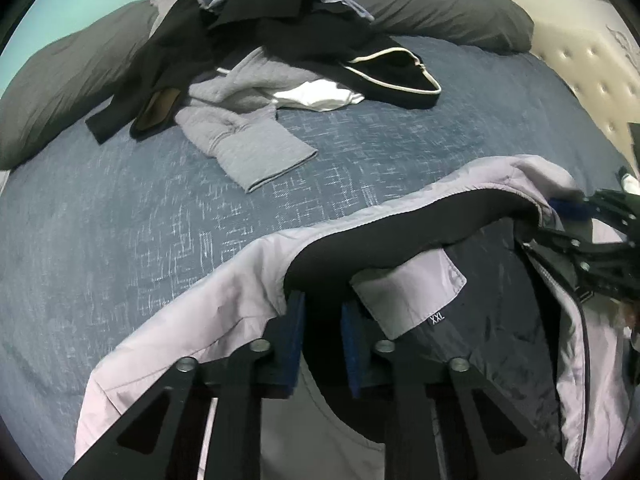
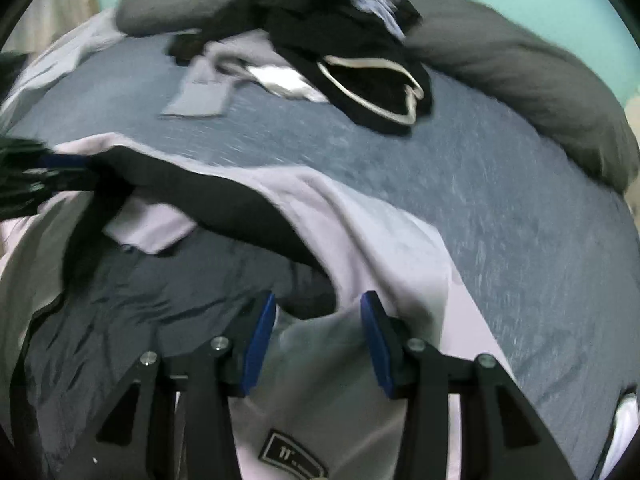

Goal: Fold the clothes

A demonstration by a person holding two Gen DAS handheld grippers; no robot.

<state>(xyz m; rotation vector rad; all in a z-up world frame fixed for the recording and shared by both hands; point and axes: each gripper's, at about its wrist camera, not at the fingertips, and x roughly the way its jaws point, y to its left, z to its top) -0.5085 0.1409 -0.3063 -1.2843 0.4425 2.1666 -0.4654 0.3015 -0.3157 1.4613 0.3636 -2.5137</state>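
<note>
A pale lilac jacket (image 1: 224, 292) (image 2: 360, 232) with a black collar (image 1: 400, 236) (image 2: 224, 200) and dark lining lies open on the blue bedspread (image 1: 120, 220). An XXL tag (image 1: 437, 319) shows inside the neck. My left gripper (image 1: 322, 300) (image 2: 76, 168) is shut on one end of the collar, which runs down between its blue pads. My right gripper (image 2: 319, 296) (image 1: 560, 212) stands at the jacket's other shoulder. Its jaws are apart, and pale fabric lies loose between them without being pinched. A dark badge (image 2: 292, 460) shows on the cloth below it.
A pile of clothes (image 1: 256, 48) lies at the far side of the bed: a grey sweatshirt sleeve (image 1: 260, 152), something white, and a black garment with white piping (image 1: 392, 72). Dark grey pillows (image 1: 440, 4) sit behind it. A tufted headboard (image 1: 592, 72) stands at the right.
</note>
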